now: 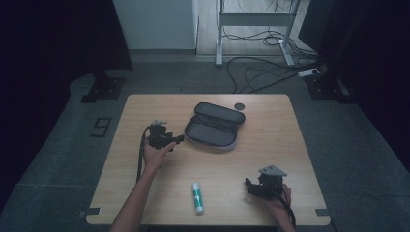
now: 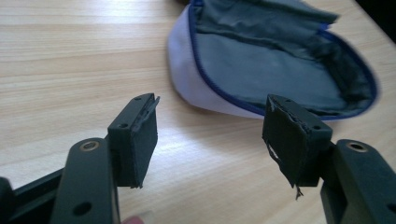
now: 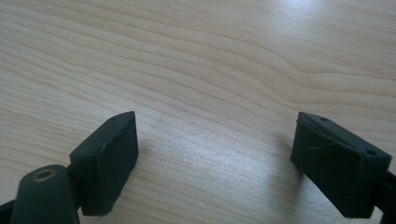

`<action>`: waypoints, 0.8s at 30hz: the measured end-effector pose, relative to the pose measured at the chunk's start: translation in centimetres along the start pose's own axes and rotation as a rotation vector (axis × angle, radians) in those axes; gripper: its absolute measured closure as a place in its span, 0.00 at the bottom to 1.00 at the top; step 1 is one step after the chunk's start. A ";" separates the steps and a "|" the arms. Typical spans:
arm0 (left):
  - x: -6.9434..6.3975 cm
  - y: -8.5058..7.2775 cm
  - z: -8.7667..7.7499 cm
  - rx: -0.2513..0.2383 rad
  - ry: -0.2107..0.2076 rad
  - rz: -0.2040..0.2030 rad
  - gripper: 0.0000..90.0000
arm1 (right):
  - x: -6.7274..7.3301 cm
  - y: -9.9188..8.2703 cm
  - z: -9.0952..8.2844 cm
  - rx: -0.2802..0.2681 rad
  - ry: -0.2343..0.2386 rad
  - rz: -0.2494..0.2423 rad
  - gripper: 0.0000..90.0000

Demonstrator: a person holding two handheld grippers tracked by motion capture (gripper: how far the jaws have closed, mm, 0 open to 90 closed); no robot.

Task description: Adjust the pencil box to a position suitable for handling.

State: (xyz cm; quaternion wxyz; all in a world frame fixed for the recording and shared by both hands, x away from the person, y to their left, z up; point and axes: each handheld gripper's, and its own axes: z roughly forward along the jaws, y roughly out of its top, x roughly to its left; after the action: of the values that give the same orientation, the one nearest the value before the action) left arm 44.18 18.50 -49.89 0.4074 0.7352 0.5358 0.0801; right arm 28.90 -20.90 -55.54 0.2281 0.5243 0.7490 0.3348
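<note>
case (image 1: pixel 214 126): unzipped, lies open mid-bench for loading | left gripper (image 1: pixel 178 139): fingers spread, empty, just beside case rim | glue stick (image 1: pixel 197 197): near front edge, untouched | right gripper (image 1: pixel 249 186): fingers spread, empty, low over bench (image 1: pixel 270 125)

Two handheld black grippers, bare forearms

Left gripper (image 1: pixel 180 139) is black with a cable (image 1: pixel 140 157) looping from it; its pads (image 2: pixel 140 140) are square, frayed at the edges, on arms with brass-ringed screw holes. Right gripper (image 1: pixel 247 186) carries a grey three-cornered plate (image 1: pixel 272 171) on top. No sleeves reach the wrists.
</note>
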 end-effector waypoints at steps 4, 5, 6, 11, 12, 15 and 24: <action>-0.1 0.5 0.5 -0.016 -0.008 -0.014 0.40 | 0.0 0.0 0.0 0.000 0.000 0.000 0.16; -0.1 0.8 0.8 0.006 -0.022 -0.028 0.39 | 0.0 0.0 0.0 -0.001 0.000 0.002 0.16; -0.1 0.8 0.8 0.006 -0.022 -0.028 0.38 | 0.0 0.0 0.0 -0.001 0.000 0.002 0.16; -0.7 1.3 1.9 0.008 0.021 0.013 0.39 | 0.0 0.0 0.0 -0.003 0.000 0.003 0.16; -0.7 1.3 1.9 0.008 0.021 0.013 0.39 | 0.0 0.0 0.0 -0.003 0.000 0.003 0.16; -0.6 1.2 2.7 0.022 0.018 0.001 0.39 | 0.0 0.0 0.0 -0.003 -0.001 0.005 0.16; -1.4 2.3 3.3 -0.004 0.023 0.009 0.40 | 0.0 0.0 0.0 -0.004 -0.004 0.007 0.18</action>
State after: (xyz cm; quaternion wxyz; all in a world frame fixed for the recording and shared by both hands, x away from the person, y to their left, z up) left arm 47.14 15.41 -50.04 0.4023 0.7358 0.5371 0.0916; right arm 28.88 -20.93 -55.53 0.2295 0.5273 0.7458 0.3362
